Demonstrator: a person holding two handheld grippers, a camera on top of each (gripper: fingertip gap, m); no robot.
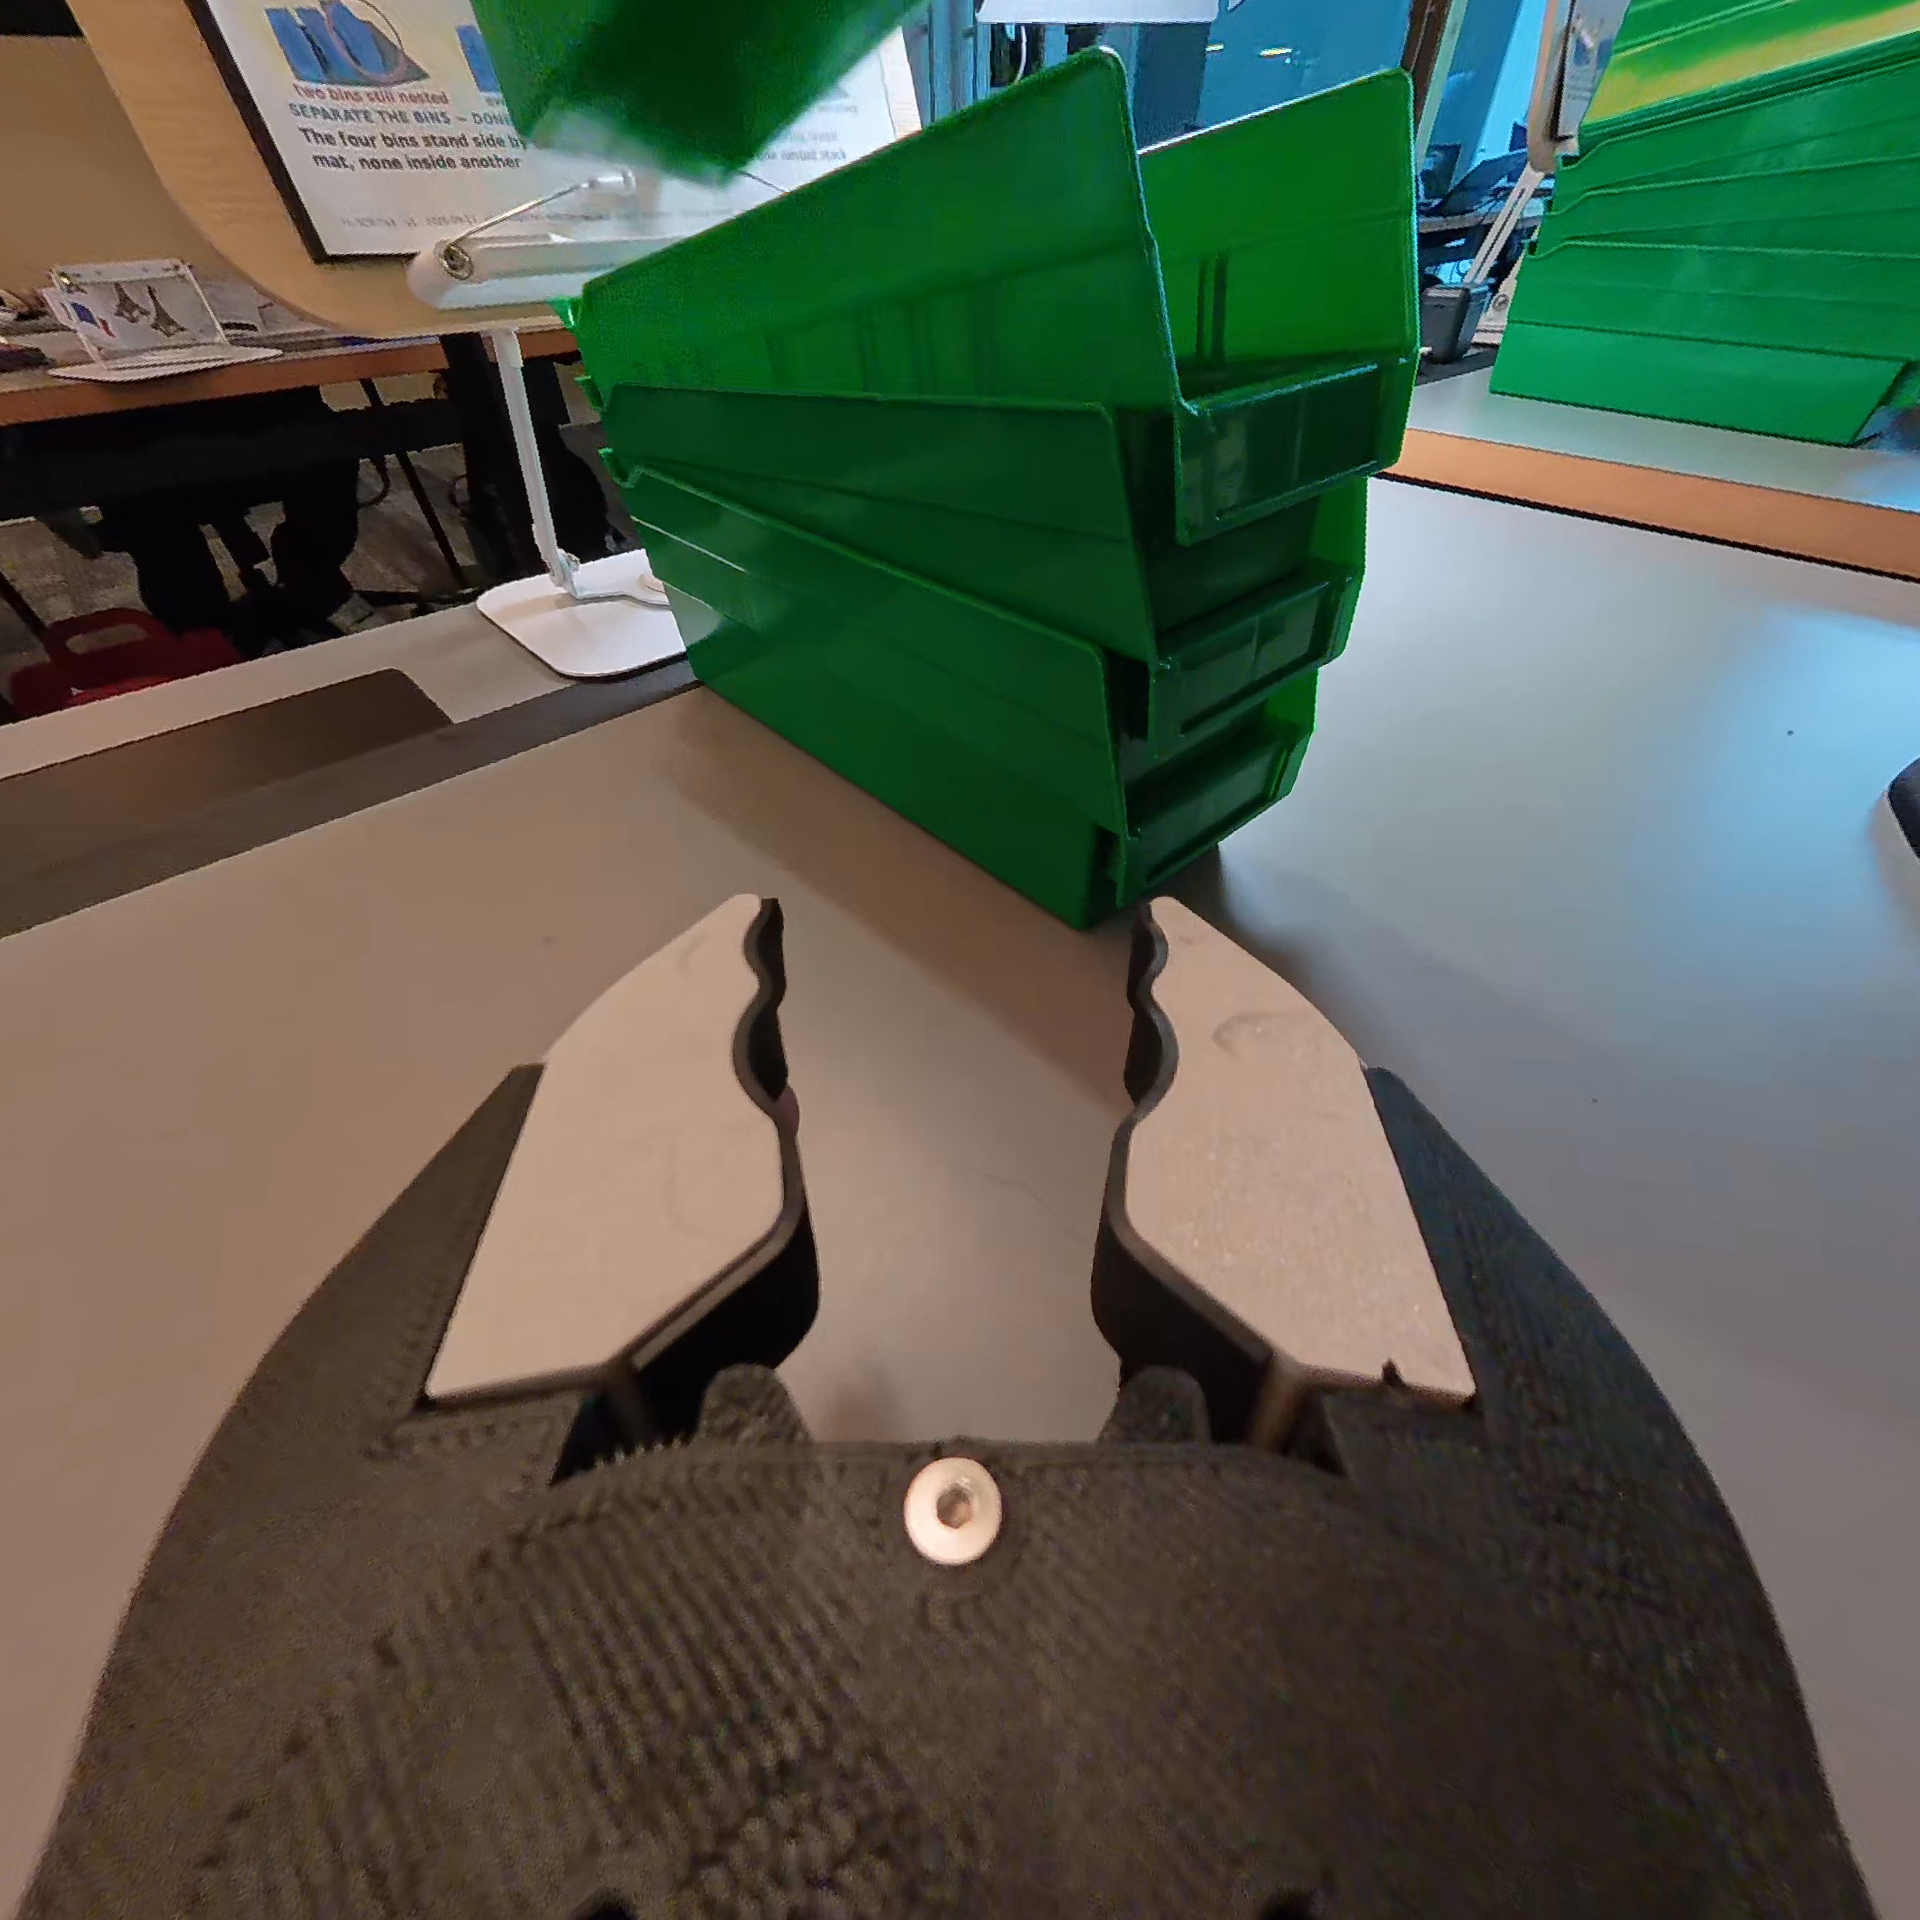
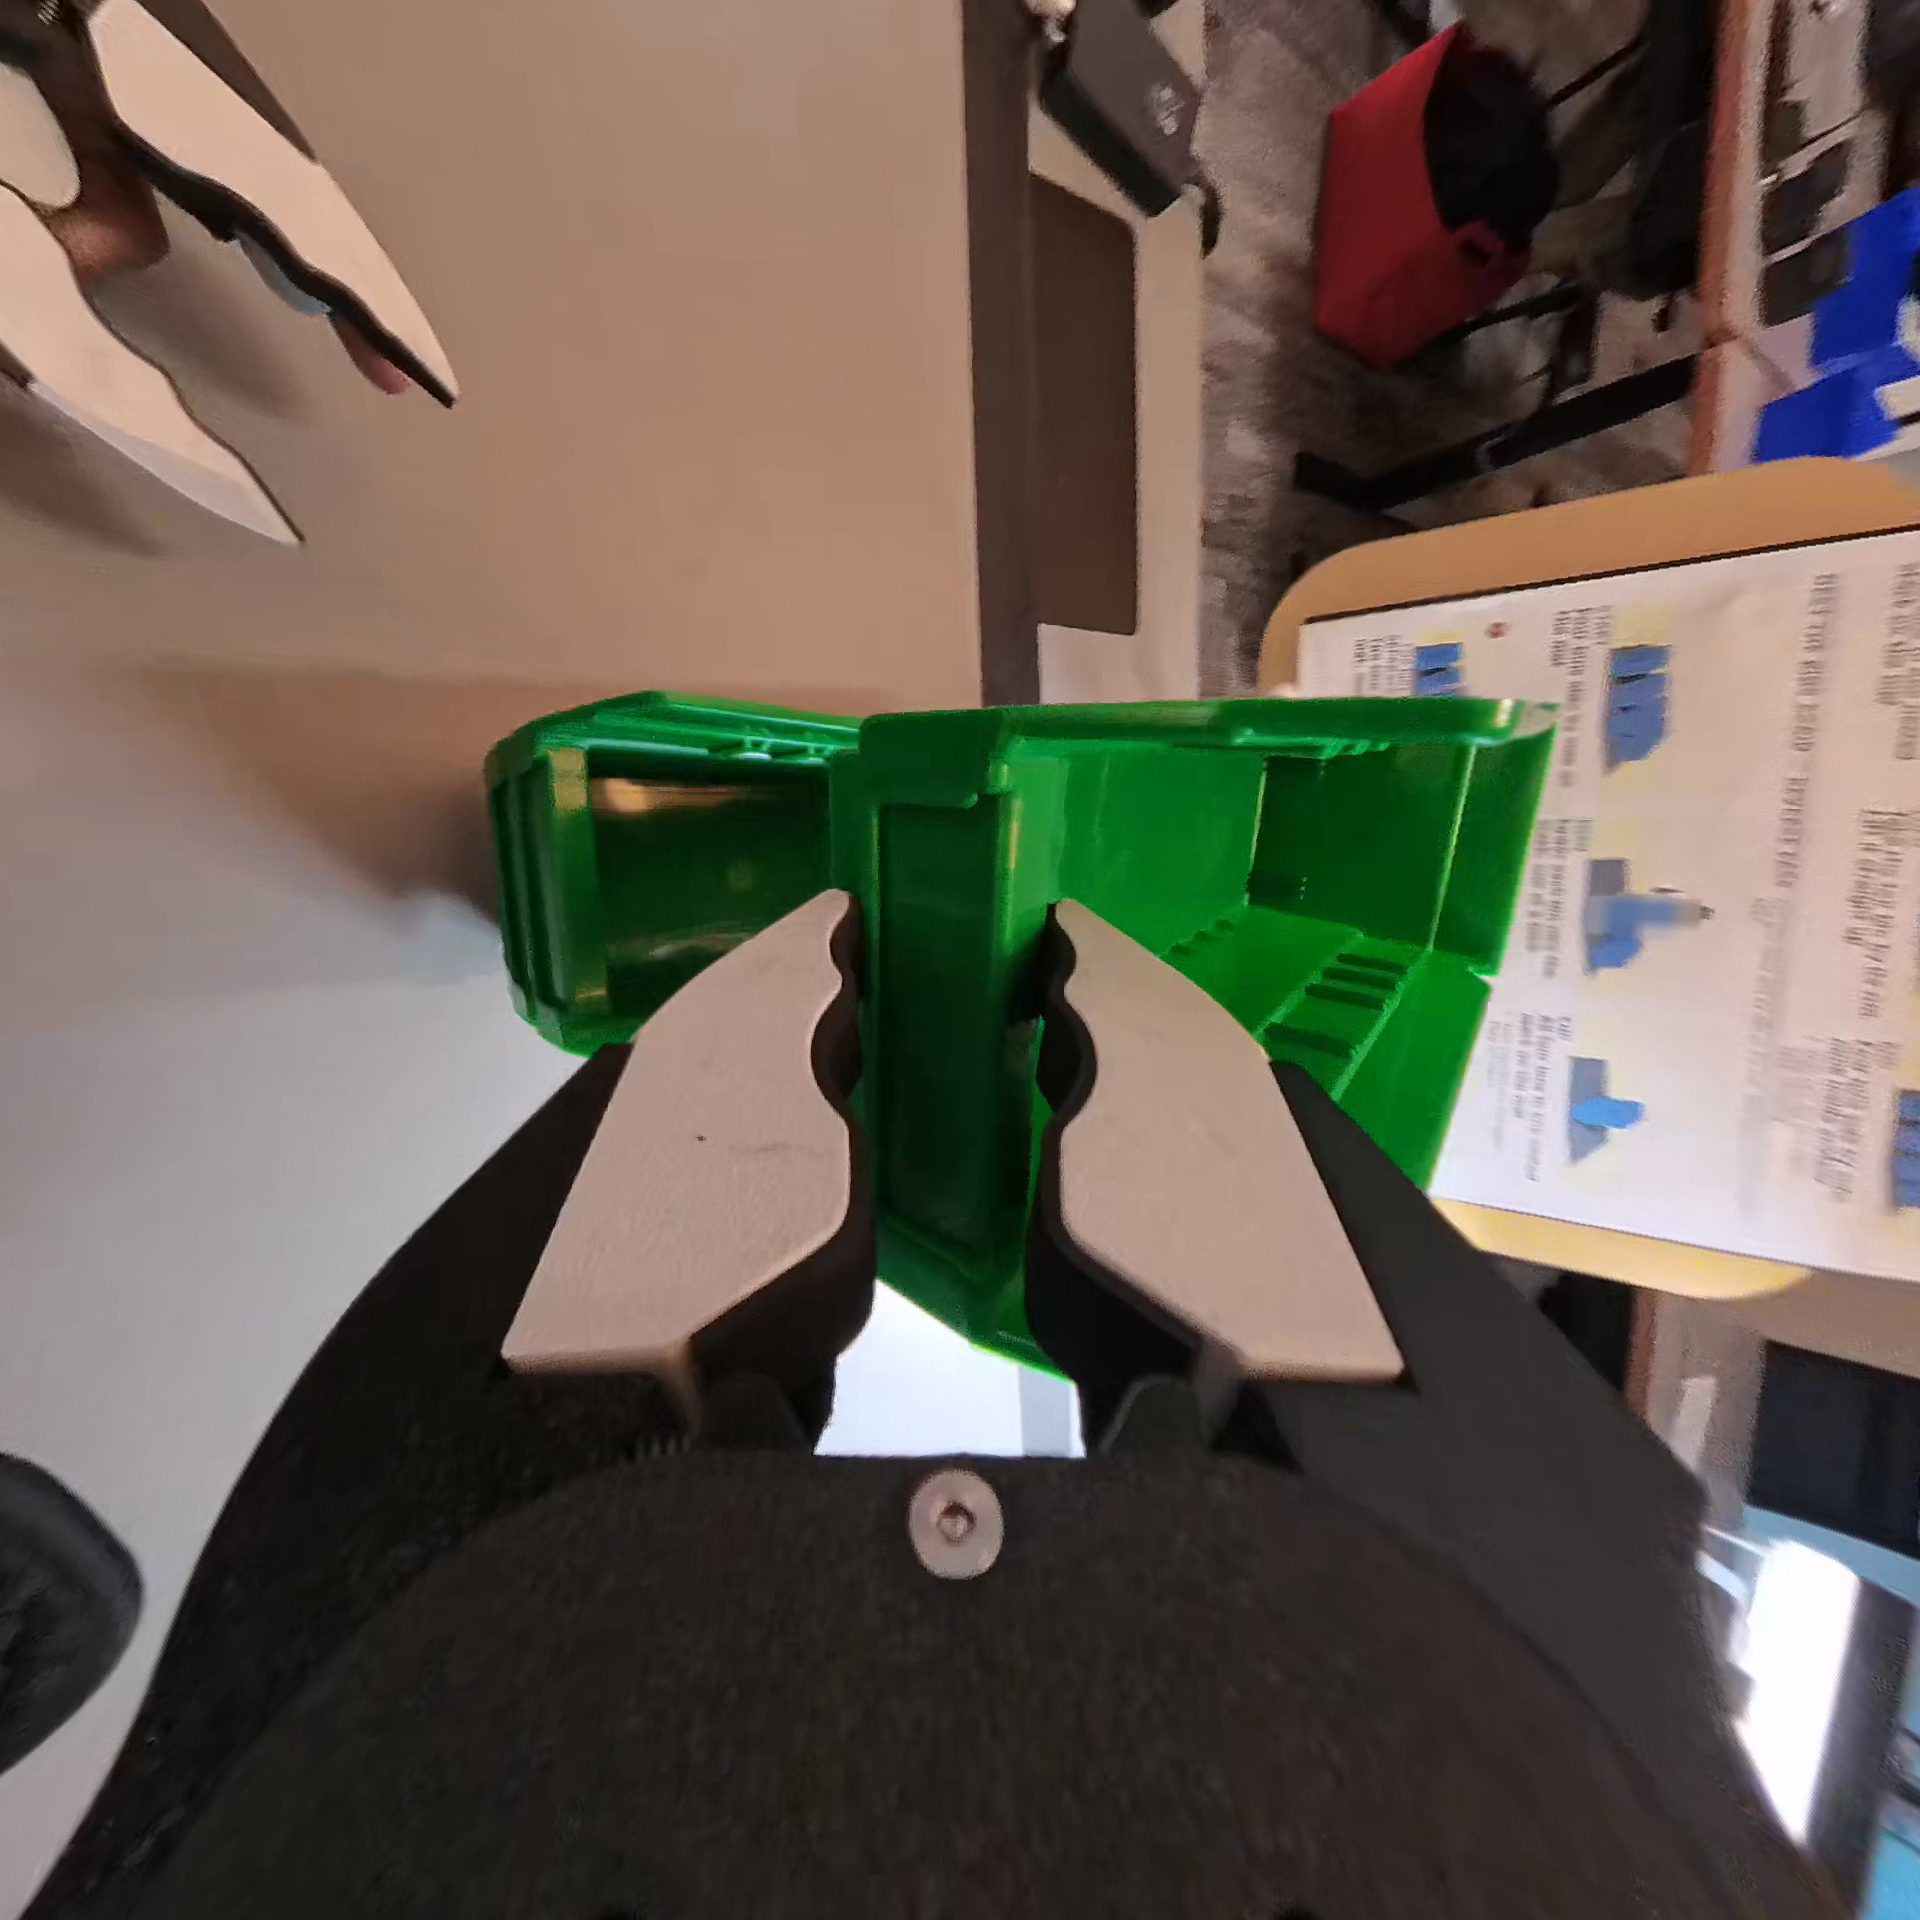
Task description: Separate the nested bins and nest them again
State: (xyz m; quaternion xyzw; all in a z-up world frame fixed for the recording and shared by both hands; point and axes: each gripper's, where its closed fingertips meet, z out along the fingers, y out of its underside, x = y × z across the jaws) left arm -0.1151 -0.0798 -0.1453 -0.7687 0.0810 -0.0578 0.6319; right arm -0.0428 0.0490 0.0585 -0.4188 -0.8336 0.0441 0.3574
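A stack of three nested green bins [image 1: 935, 582] stands on the grey table [image 1: 1558, 935]; the top one sits tilted. My left gripper [image 1: 956, 920] is open and empty, low over the table just in front of the stack. My right gripper [image 2: 951, 914] is shut on the front wall of a fourth green bin [image 2: 1299, 862] and holds it in the air above the table. This bin shows blurred at the top of the left wrist view [image 1: 665, 73], above and behind the stack. The left gripper [image 2: 374, 468] shows at the upper left of the right wrist view.
A white lamp stand [image 1: 582, 623] and a framed instruction poster [image 1: 395, 114] stand behind the stack; the poster also shows in the right wrist view [image 2: 1662, 883]. Another pile of green bins [image 1: 1714, 291] is at the far right. A red bag [image 2: 1423, 197] lies on the floor. About 25 cm separates my left fingertips from my right.
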